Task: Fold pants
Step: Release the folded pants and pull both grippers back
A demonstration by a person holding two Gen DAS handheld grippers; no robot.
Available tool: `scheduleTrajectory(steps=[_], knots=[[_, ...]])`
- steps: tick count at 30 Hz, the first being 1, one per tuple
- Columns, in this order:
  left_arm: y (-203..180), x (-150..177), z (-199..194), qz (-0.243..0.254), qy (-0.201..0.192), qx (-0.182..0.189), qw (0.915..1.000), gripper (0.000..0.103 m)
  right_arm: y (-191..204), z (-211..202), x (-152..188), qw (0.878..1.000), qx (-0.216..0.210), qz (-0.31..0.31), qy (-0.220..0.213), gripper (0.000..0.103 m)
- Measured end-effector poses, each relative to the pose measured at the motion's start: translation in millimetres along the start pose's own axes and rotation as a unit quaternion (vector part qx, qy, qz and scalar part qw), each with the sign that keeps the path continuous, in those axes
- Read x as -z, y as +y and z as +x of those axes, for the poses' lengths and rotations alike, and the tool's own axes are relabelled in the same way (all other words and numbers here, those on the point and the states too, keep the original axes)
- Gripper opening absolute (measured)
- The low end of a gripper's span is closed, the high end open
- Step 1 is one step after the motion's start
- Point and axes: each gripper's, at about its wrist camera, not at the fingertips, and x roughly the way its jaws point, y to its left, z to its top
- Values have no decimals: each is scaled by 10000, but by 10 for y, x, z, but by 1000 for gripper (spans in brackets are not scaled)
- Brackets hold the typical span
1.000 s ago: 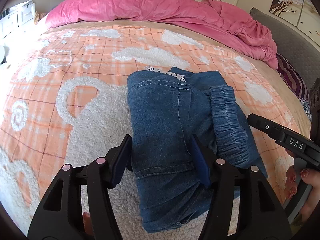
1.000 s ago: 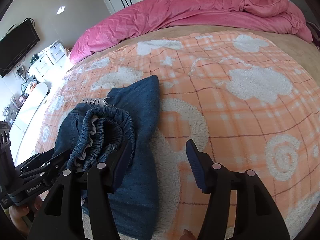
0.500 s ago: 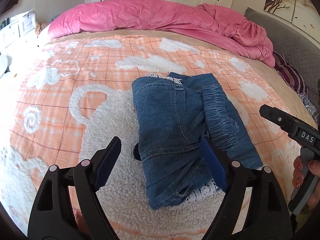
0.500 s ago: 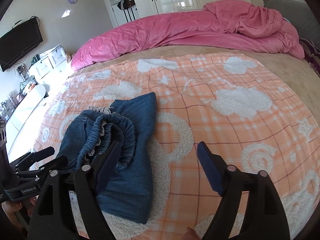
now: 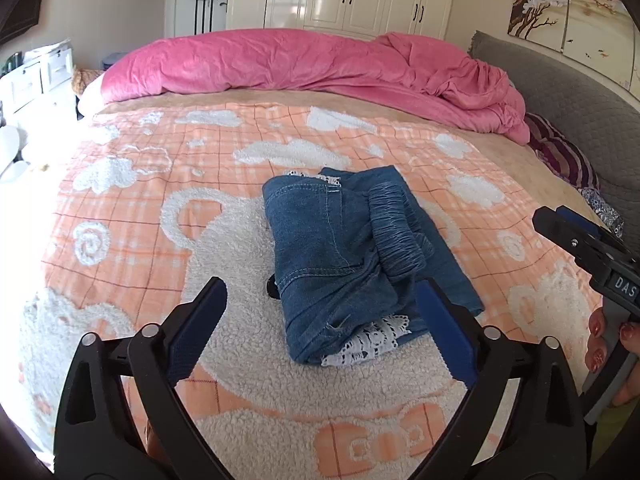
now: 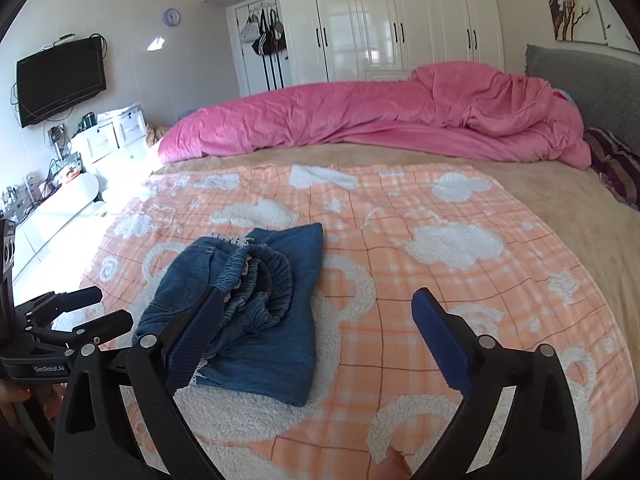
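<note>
The blue denim pants [image 5: 328, 248] lie in a compact folded bundle on the orange checked blanket [image 5: 132, 208], with the gathered waistband on top and white lace at the near end. My left gripper [image 5: 320, 286] hovers just short of the bundle, its jaws opening wide and pressing on nothing. In the right wrist view the pants [image 6: 276, 340] lie left of centre. My right gripper [image 6: 318, 294] is also opening; its left finger overlaps the bundle's edge in view, and only blanket lies between the pads. Each gripper shows in the other's view: the right gripper [image 5: 580, 248], the left gripper [image 6: 80, 316].
A rumpled pink duvet [image 5: 312, 64] runs along the far side of the bed. A grey headboard [image 5: 580, 112] and a striped pillow [image 5: 560, 156] are at the right. A white dresser [image 6: 112, 136], a wall TV [image 6: 60, 80] and wardrobes [image 6: 400, 20] stand beyond.
Both grippers have opened wide and drawn back and up from the pants. The left one straddled the bundle a second ago. The bundle now lies free on the blanket.
</note>
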Motion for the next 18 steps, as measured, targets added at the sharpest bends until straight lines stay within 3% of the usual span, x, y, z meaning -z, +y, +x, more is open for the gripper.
scheduleTrajectory(steps=[7, 18], knots=[[-7, 165, -321, -119, -278, 100, 9995, 94, 88, -280, 103, 9996, -113, 52, -259, 98], [-57, 418, -639, 42, -528, -228, 9983, 94, 217, -561, 294, 9986, 51, -181, -492, 98]])
